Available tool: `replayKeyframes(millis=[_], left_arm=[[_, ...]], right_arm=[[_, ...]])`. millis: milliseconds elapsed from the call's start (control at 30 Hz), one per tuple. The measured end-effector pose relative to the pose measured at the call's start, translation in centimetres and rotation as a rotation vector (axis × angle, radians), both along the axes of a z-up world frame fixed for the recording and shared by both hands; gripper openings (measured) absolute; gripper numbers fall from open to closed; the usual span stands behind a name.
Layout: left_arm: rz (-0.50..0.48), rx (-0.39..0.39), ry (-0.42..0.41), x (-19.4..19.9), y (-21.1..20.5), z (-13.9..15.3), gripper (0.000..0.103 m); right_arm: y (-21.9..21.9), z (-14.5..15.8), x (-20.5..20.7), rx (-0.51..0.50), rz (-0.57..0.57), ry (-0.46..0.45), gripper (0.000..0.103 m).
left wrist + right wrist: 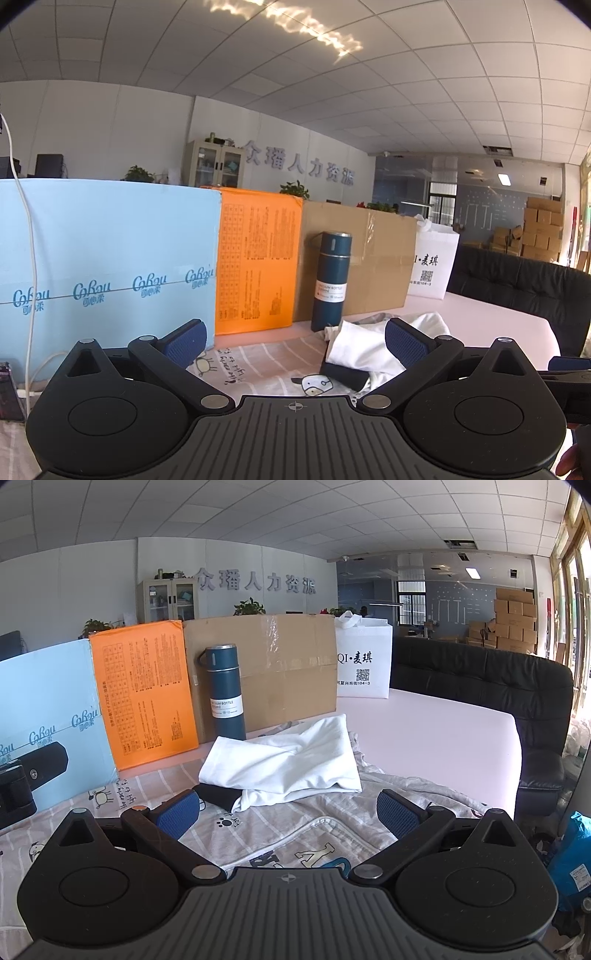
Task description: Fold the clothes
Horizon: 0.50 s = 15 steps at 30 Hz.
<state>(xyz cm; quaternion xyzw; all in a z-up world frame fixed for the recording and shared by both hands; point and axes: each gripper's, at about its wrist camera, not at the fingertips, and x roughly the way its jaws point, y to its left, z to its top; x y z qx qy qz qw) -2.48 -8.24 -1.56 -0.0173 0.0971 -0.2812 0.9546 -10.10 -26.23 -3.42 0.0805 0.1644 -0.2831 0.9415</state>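
Note:
A white garment with a black cuff (284, 760) lies crumpled on a grey striped cartoon-print garment (295, 830) spread over the pink table (443, 731). My right gripper (288, 812) hovers open just in front of the white garment, with nothing between its blue pads (177, 814). In the left wrist view the white garment (365, 343) and its black cuff (343, 373) sit ahead and right. My left gripper (293, 341) is also open and empty above the striped garment (258, 362).
A teal vacuum bottle (225, 694) stands right behind the clothes. Behind it lean a light blue box (48, 716), an orange box (147, 690), a brown carton (266, 664) and a white bag (364, 661). A black sofa (517, 694) borders the table on the right.

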Motion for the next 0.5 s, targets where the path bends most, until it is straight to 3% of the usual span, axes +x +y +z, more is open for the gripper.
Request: replayKeyframes(millis=[500], left_arm=[[0.001, 0.023, -0.02, 0.05, -0.24, -0.18, 0.103]], right_arm=[[0.19, -0.01, 0.04, -0.003, 0.004, 0.0, 0.103]])
